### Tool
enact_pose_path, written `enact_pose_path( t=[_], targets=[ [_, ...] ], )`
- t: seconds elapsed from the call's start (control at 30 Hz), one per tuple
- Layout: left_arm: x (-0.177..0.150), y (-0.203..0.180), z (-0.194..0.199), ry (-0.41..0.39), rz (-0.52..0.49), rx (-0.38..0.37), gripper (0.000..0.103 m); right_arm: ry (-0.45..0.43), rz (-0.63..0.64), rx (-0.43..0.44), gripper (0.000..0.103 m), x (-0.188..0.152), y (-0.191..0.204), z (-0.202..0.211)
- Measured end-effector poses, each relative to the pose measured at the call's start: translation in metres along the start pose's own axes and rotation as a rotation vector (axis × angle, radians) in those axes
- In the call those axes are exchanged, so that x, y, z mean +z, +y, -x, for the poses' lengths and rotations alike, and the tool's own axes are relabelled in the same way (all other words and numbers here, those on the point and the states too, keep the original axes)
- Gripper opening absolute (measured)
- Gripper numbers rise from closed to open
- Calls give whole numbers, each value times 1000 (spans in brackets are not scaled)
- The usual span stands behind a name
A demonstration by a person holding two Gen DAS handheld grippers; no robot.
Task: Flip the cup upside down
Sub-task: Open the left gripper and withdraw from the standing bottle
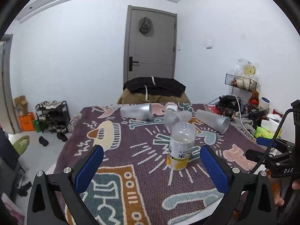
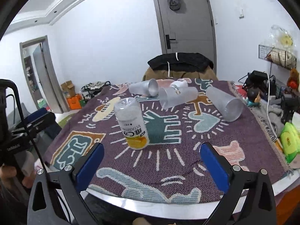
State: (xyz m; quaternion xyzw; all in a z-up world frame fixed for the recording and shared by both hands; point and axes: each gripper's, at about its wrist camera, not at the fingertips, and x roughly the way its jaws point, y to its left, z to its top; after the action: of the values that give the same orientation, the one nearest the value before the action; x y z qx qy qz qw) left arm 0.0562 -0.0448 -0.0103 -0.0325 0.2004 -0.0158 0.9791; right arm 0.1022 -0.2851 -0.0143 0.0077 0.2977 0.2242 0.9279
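Three frosted translucent cups lie on their sides on the patterned cloth: one at the far left (image 1: 136, 111) (image 2: 143, 89), one in the middle (image 1: 176, 117) (image 2: 177, 96), one at the right (image 1: 213, 121) (image 2: 224, 103). A clear bottle with a yellow label (image 1: 181, 145) (image 2: 132, 122) stands upside down nearer to me. My left gripper (image 1: 151, 162) is open, the bottle just ahead between its blue pads. My right gripper (image 2: 151, 161) is open with nothing in it, the bottle ahead to its left.
The table (image 2: 243, 206) has a rounded front edge. A white-capped item (image 2: 180, 83) lies behind the middle cup. A chair with dark clothes (image 1: 153, 88) stands behind the table. Clutter, cables and a green packet (image 2: 289, 142) fill the right side. A shoe rack (image 1: 52, 116) stands at the left.
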Motion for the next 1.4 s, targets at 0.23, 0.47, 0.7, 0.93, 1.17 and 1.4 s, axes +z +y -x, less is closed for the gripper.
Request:
enact_pose_path(
  t=[0.23, 0.47, 0.7, 0.93, 1.17, 1.4],
  targets=[
    [-12, 16, 10, -10, 21, 31, 103, 37, 13, -12, 103, -4, 12, -6],
    [-21, 31, 17, -27, 42, 58, 103, 9, 40, 2, 103, -10, 27, -4],
    [-23, 35, 22, -50, 37, 66, 103, -23, 58, 9, 103, -10, 35, 1],
    [-23, 36, 22, -52, 34, 72, 103, -16, 56, 15, 103, -12, 35, -1],
    [-22, 38, 20, -50, 44, 75, 103, -11, 45, 6, 103, -14, 31, -3],
    [-23, 35, 20, -55, 38, 77, 103, -12, 50, 5, 103, -15, 32, -3]
  ],
)
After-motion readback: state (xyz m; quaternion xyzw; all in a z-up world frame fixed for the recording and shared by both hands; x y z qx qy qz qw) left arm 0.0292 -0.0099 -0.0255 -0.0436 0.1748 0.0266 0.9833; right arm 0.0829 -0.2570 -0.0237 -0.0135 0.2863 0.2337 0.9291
